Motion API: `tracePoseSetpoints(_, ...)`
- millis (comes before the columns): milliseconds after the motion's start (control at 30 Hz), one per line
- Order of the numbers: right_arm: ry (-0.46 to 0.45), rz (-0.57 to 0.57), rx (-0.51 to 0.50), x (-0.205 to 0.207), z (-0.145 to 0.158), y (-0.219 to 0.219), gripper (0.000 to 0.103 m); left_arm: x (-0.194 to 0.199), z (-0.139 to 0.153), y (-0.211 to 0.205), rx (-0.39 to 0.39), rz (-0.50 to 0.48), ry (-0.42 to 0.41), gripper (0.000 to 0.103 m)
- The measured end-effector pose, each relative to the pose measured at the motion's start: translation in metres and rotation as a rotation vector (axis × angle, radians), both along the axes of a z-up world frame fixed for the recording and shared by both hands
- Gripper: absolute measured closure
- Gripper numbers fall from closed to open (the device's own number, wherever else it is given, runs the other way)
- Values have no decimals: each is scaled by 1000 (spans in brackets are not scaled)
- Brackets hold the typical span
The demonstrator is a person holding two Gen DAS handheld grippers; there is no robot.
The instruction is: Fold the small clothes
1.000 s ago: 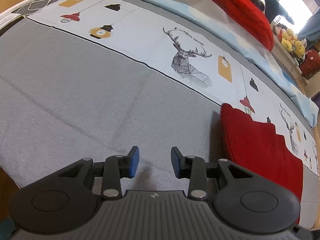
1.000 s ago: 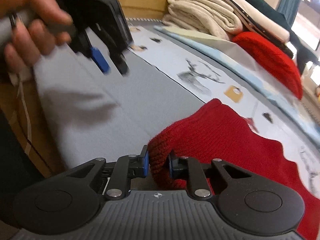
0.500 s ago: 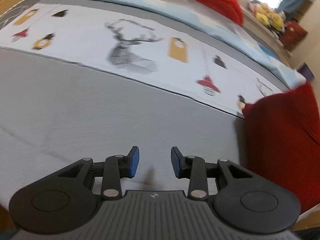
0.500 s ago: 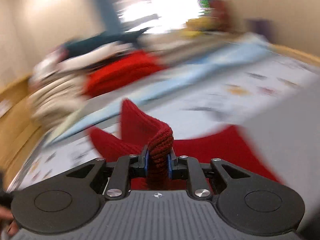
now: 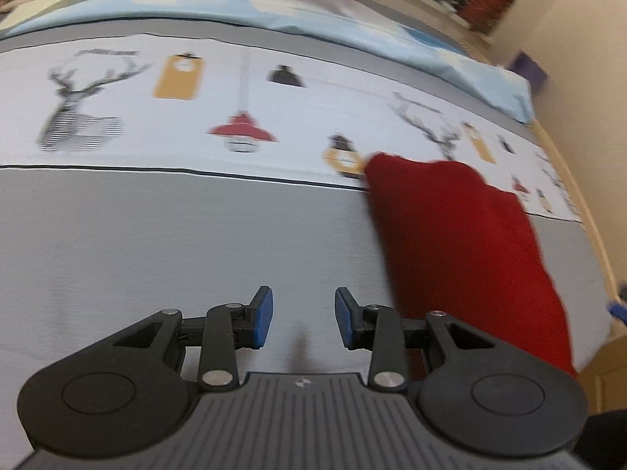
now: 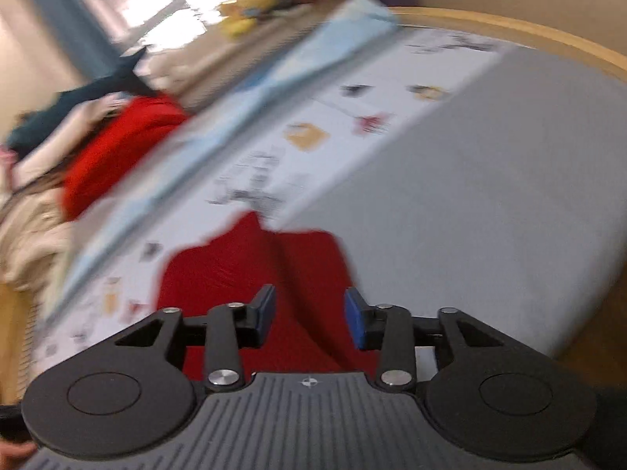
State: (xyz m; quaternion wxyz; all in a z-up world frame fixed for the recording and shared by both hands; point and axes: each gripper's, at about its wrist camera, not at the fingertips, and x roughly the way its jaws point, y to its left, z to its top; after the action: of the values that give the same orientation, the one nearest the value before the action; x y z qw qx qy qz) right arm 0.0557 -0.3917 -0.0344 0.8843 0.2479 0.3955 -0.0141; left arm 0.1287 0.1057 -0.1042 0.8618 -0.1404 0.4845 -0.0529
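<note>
A small red knit garment (image 5: 462,243) lies on the grey bed sheet (image 5: 176,243), to the right of my left gripper (image 5: 303,319), which is open and empty above the sheet. In the right wrist view the same red garment (image 6: 250,274) lies just under and ahead of my right gripper (image 6: 309,319), which is open with nothing between its pads. The garment shows a crease down its middle. Both views are motion-blurred.
A white printed band with deer and lamps (image 5: 235,109) crosses the bed beyond the grey sheet. A light blue cloth (image 5: 352,31) lies behind it. Folded clothes, one red (image 6: 117,145), are piled at the far side. The wooden bed edge (image 6: 548,43) curves on the right.
My right gripper has opened and let go of the red garment, which now lies on the bed. My left gripper has swung right, staying open.
</note>
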Motion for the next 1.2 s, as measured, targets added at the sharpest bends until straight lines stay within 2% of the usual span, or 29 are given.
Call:
tracePoseSetpoints(67, -1, 118, 8, 31, 2, 1, 43, 1, 0, -18, -32, -52, -14, 64)
tracePoseSetpoints(167, 52, 256, -2, 83, -15, 3, 40, -1, 1, -47, -85, -135, -35, 62)
tracePoseSetpoints(267, 126, 267, 32, 112, -45, 4, 40, -6, 2, -75, -116, -226, -58, 58)
tracePoseSetpoints(333, 182, 243, 106, 132, -74, 2, 40, -9, 2, -91, -120, -291, -74, 57)
tracePoseSetpoints(400, 251, 231, 165, 134, -90, 10, 40, -12, 0, -107, -112, -362, -89, 57)
tracePoseSetpoints(433, 261, 236, 172, 133, -93, 16, 44, -13, -1, -114, -103, -394, -97, 57)
tracePoseSetpoints(467, 243, 254, 161, 131, -90, 22, 61, -15, -2, -121, -91, -422, -105, 57)
tracePoseSetpoints(500, 216, 283, 141, 132, -87, 26, 67, -16, -3, -126, -84, -445, -114, 57)
tracePoseSetpoints(533, 190, 299, 117, 132, -82, 28, 84, -17, -3, -131, -84, -466, -121, 57)
tracePoseSetpoints(567, 147, 305, 119, 130, -74, 26, 87, -18, -4, -135, -90, -485, -125, 57)
tracePoseSetpoints(633, 34, 284, 184, 120, -54, 14, 88, -18, -9, -143, -90, -517, -116, 57)
tracePoseSetpoints(667, -11, 278, 183, 114, -45, 9, 88, -17, -16, -146, -69, -532, -88, 57)
tracePoseSetpoints(700, -14, 267, 145, 111, -43, 5, 88, -16, -24, -150, -37, -548, -50, 57)
tracePoseSetpoints(733, 31, 251, 86, 111, -48, 4, 88, -15, -33, -154, 2, -559, -13, 56)
tracePoseSetpoints(800, 195, 240, -35, 114, -73, 5, 83, -16, -39, -157, 33, -566, 1, 51)
tracePoseSetpoints(833, 228, 235, -25, 114, -80, 3, 79, -15, -38, -156, 29, -558, -3, 51)
tracePoseSetpoints(900, 176, 225, 10, 111, -70, -1, 77, -16, -34, -149, -12, -522, -4, 52)
tracePoseSetpoints(933, 132, 221, -3, 105, -60, -3, 73, -18, -32, -146, -30, -512, -9, 52)
tracePoseSetpoints(967, 92, 219, -12, 98, -52, -4, 64, -21, -30, -146, -39, -517, -18, 52)
tracePoseSetpoints(1033, 42, 258, 28, 86, -41, -7, 55, -25, -34, -148, -37, -553, -6, 52)
tracePoseSetpoints(1067, 49, 295, 53, 82, -41, -9, 54, -26, -40, -152, -9, -573, 24, 52)
tracePoseSetpoints(1100, 92, 353, 58, 78, -46, -6, 54, -28, -49, -157, 34, -591, 58, 51)
tracePoseSetpoints(1133, 159, 404, 20, 75, -56, -3, 55, -29, -58, -162, 69, -603, 84, 51)
tracePoseSetpoints(1167, 234, 440, -57, 73, -68, 2, 46, -25, -61, -164, 81, -610, 95, 51)
tracePoseSetpoints(1200, 309, 474, -129, 69, -81, 5, 43, -24, -61, -165, 83, -613, 92, 51)
